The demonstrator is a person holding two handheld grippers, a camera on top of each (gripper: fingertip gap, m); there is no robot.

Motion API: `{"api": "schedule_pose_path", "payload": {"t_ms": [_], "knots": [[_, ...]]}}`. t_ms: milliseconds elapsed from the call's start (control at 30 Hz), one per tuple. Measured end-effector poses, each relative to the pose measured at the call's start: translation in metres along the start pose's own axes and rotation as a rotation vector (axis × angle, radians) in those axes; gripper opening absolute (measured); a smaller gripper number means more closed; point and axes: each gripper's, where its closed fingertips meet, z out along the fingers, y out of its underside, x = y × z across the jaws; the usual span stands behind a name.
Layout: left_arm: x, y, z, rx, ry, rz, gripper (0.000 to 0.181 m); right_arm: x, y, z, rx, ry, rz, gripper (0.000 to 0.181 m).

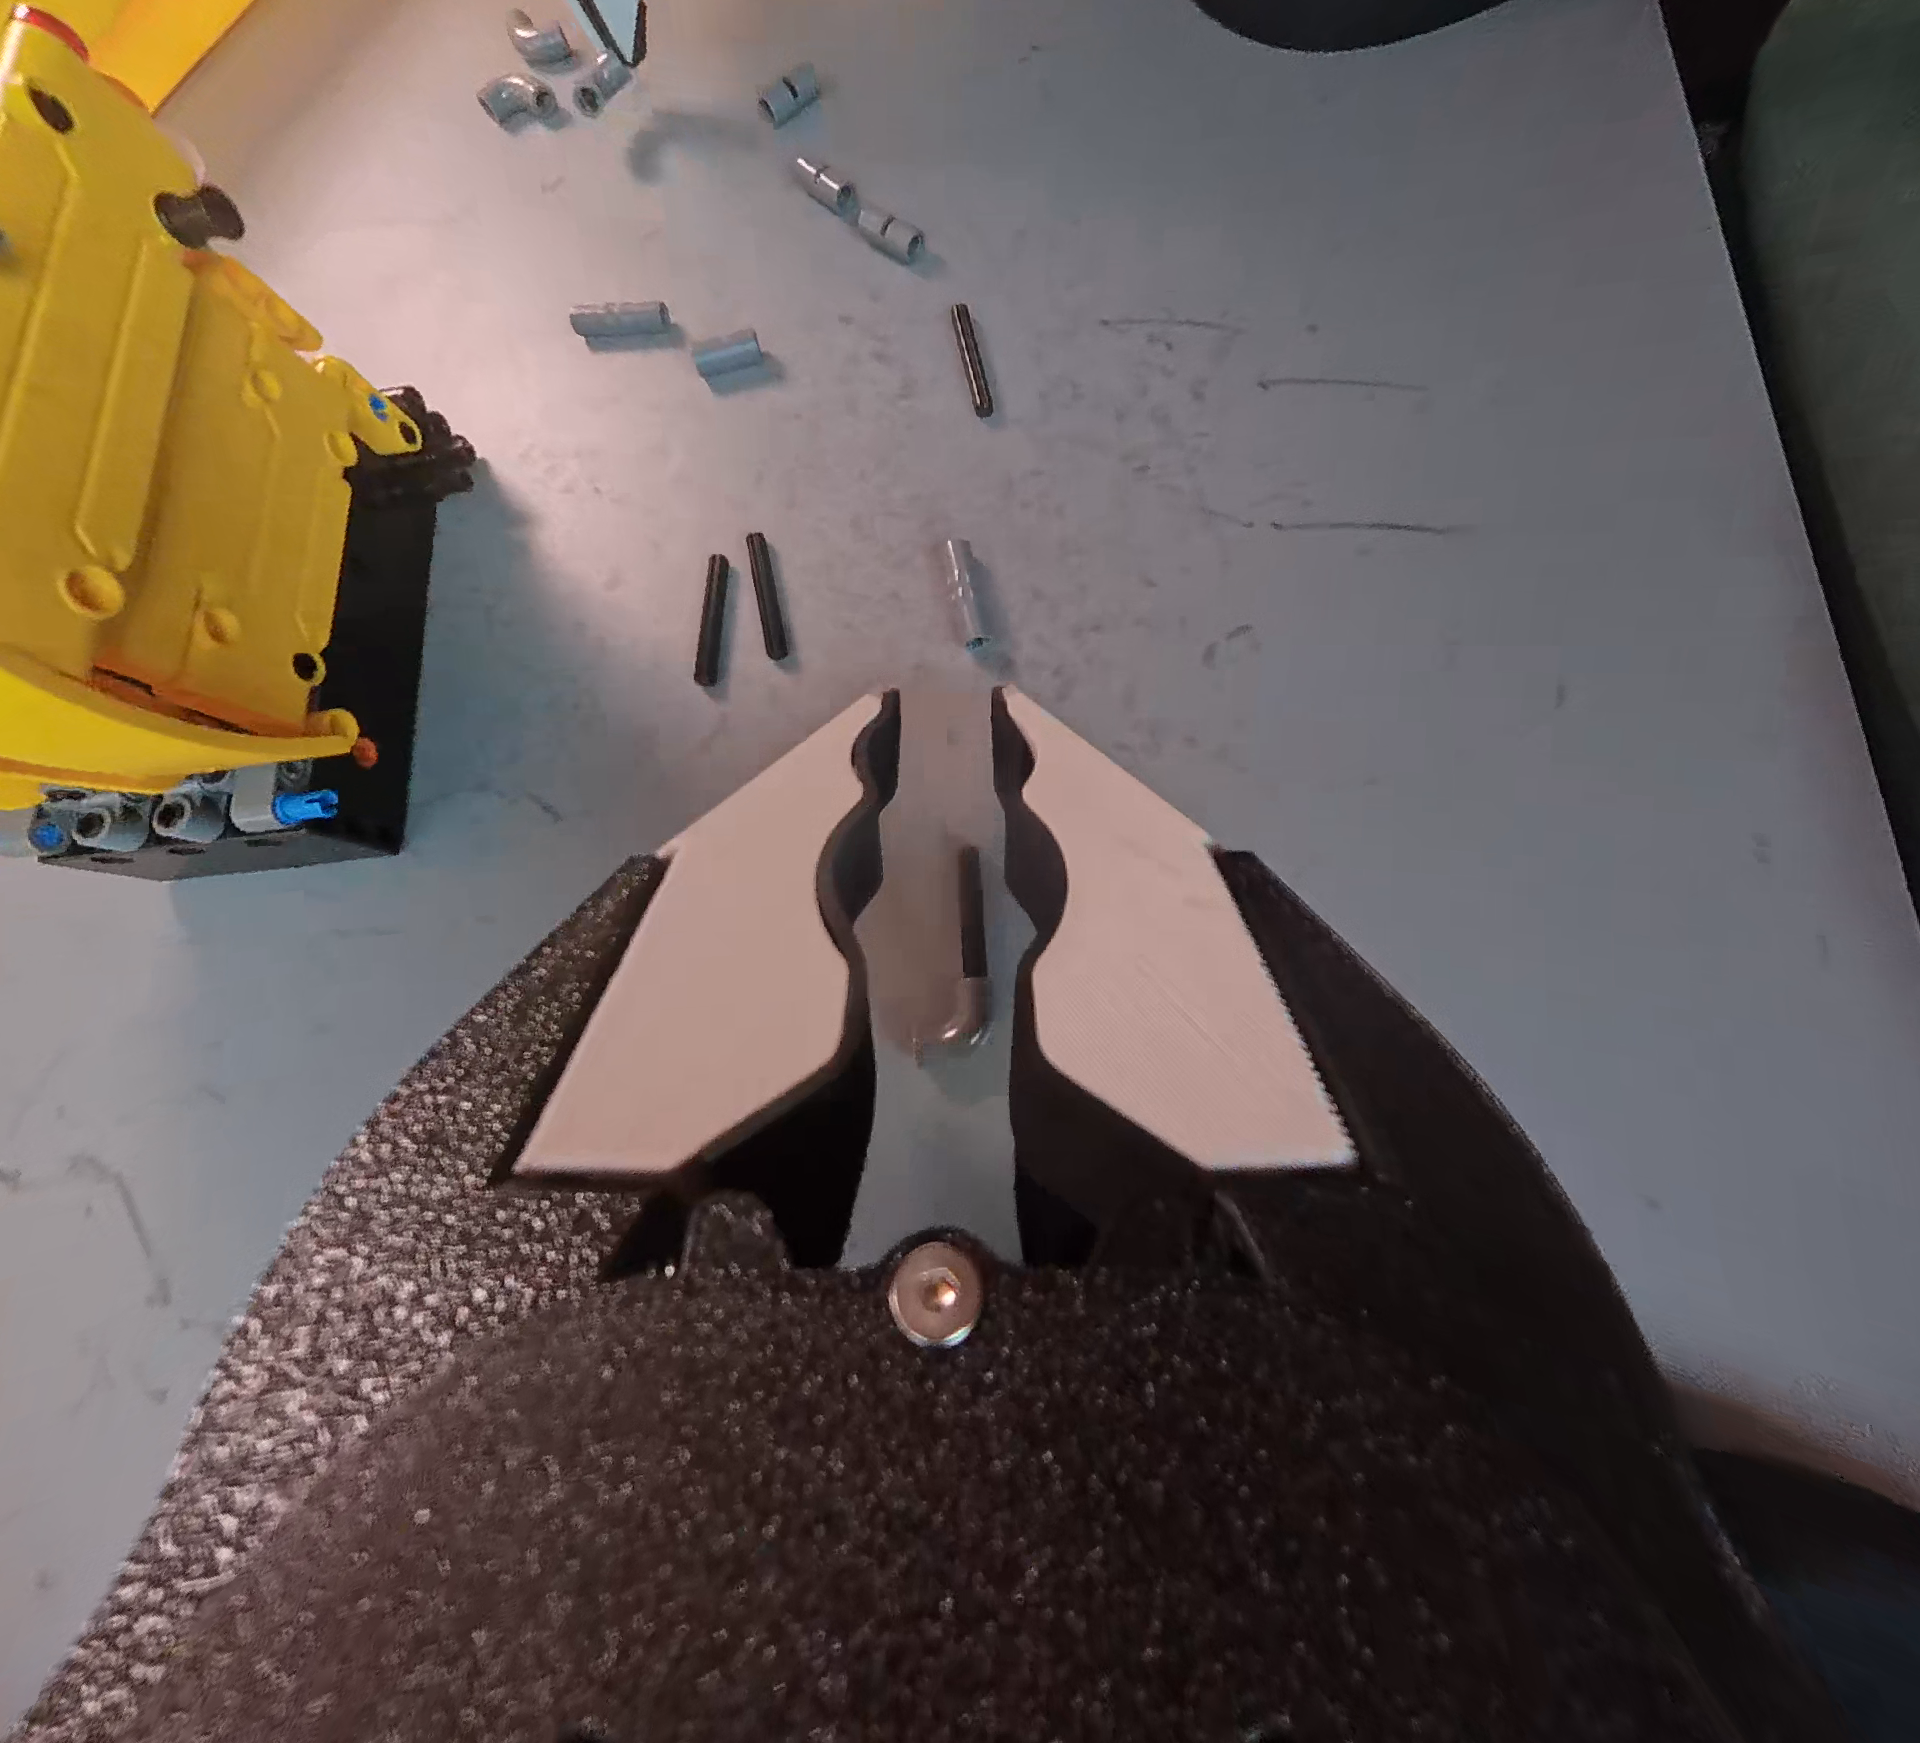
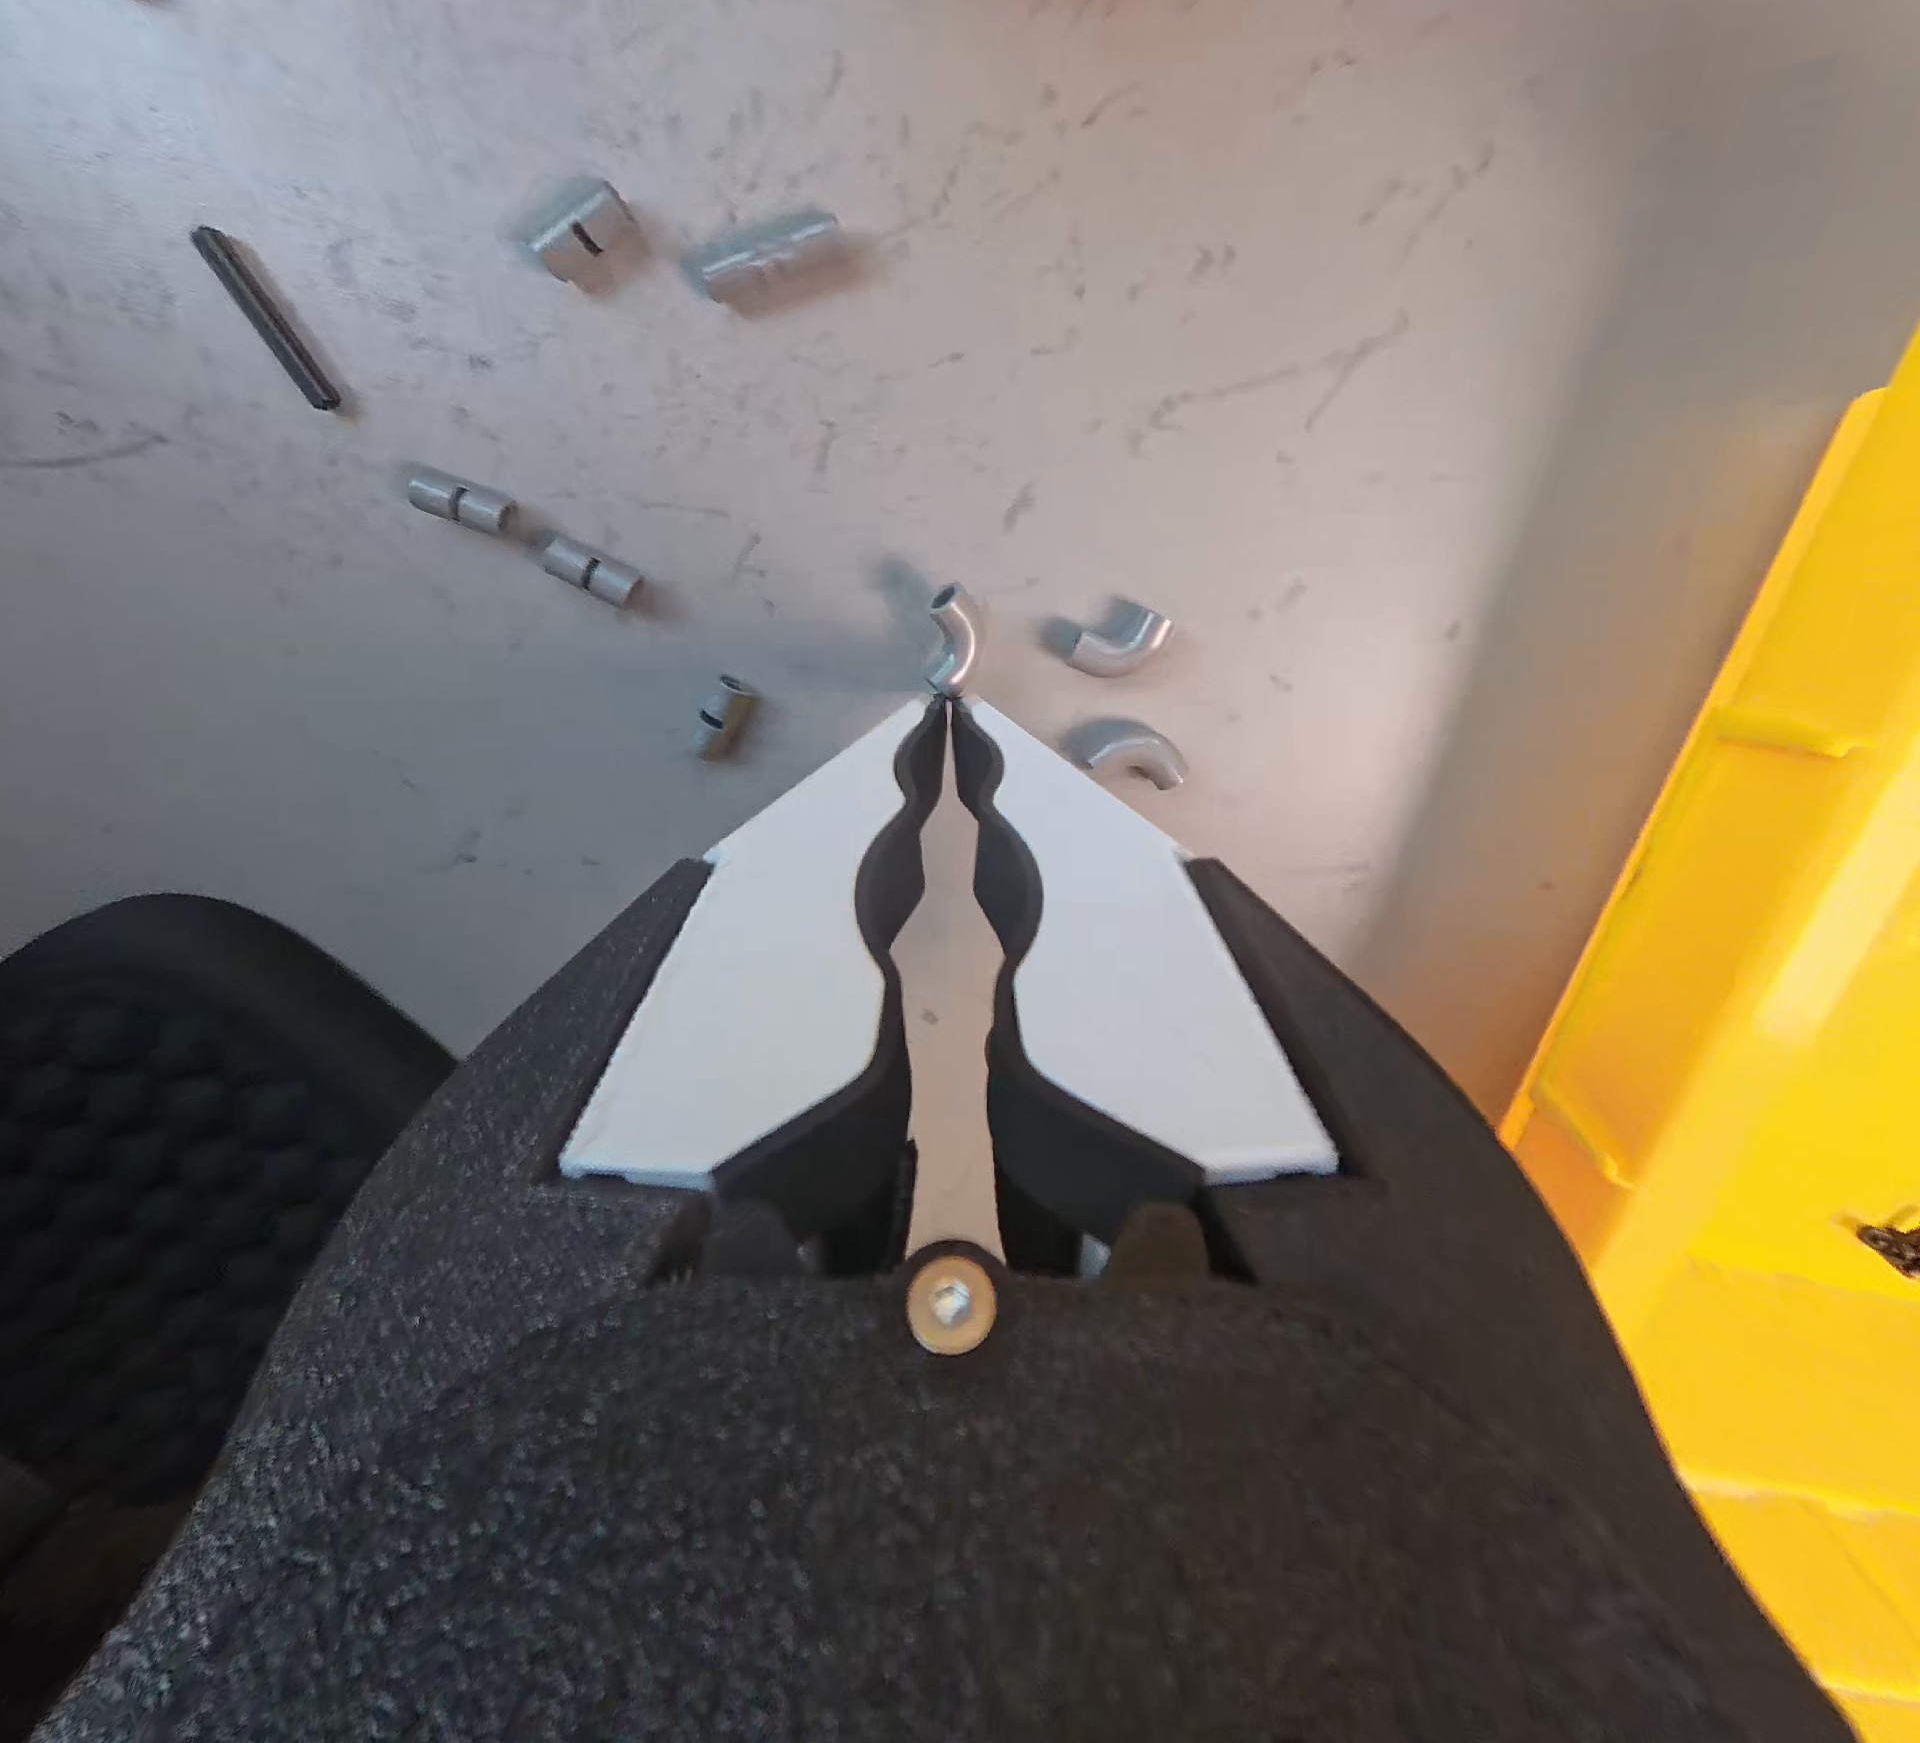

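My right gripper has its jaws pressed together at the tips, pinching one end of a small grey elbow piece, which sticks out ahead of the tips and looks lifted a little off the surface, though blur makes that hard to judge. Just to the right of it two more grey elbows lie flat, one near the tip and one a bit farther out. To the left sit a short grey sleeve and, beyond it, two longer grey sleeves end to end in a slanted line. Farther off I see two chunkier grey sleeves and a thin black pin. A yellow bin fills the right edge.

My left gripper hangs with its jaws spread, holding nothing. Between the fingers, down on the surface, lies a black pin joined to a grey elbow; I cannot tell whether either finger touches it. Just ahead of the tips lies a grey sleeve, and to its left two black pins side by side. A yellow brick-built model on a black base stands at the left. Far ahead, the right gripper's tip comes down among the grey elbows.
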Motion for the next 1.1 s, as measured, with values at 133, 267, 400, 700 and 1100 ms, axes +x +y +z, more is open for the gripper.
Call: {"api": "schedule_pose_path", "payload": {"t_ms": [133,267,400,700,1100], "knots": [[0.001,-0.01,0.004,0.032,-0.024,0.025,0.016,-0.021,-0.015,-0.01,0.064,0.015,-0.024,0.0],[-0.001,-0.019,0.009,0.057,-0.064,0.033,0.015,-0.057,-0.028,-0.012,0.091,-0.016,-0.049,0.0],[0.005,-0.026,0.025,0.034,-0.081,0.061,0.015,-0.095,-0.025,-0.001,0.082,-0.03,-0.044,0.0],[0.006,-0.043,0.064,-0.051,-0.105,0.097,0.016,-0.117,-0.014,0.016,0.12,0.049,0.042,0.0],[0.008,-0.043,0.074,-0.087,-0.039,0.039,0.002,-0.097,-0.02,0.005,0.227,0.068,-0.047,0.014]]}}
